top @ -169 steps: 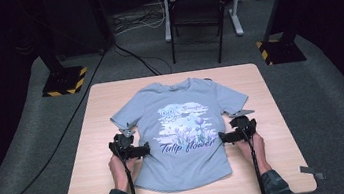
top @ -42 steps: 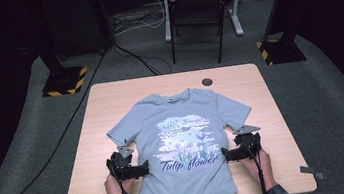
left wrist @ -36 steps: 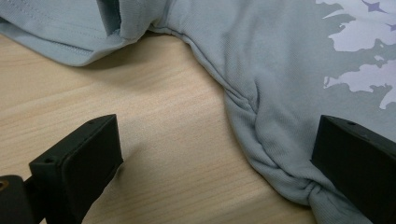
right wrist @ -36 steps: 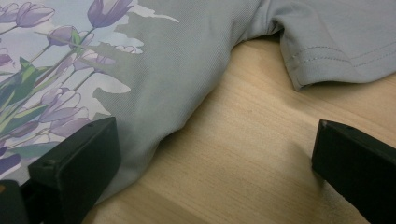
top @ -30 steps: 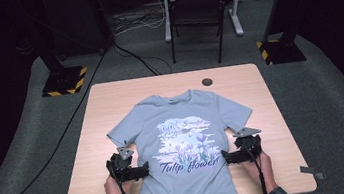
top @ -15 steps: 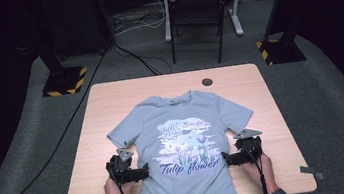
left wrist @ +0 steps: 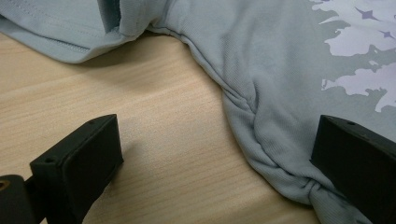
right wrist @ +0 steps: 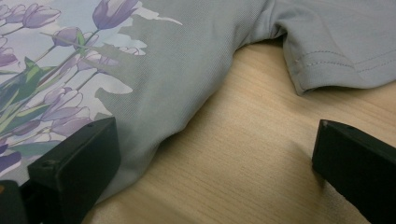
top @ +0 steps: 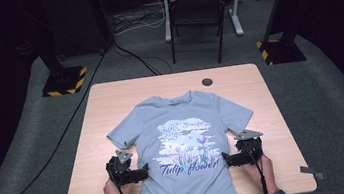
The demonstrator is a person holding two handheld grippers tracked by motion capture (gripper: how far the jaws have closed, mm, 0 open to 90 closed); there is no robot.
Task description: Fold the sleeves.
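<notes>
Overhead, the shirt [top: 186,145] is lying face up on the table [top: 111,110], its hem hanging over the near edge, with the left gripper [top: 142,172] and right gripper [top: 227,159] sitting at its two side seams. Along the left gripper's jaws, both are standing wide apart, gripping nothing, straddling a bunched seam (already twisted near the right jaw), so closing could be catching only that roll. Along the right gripper's jaws, they are gaping too, one over the print, one over bare wood; an uneven bite risks skewing the cloth.
</notes>
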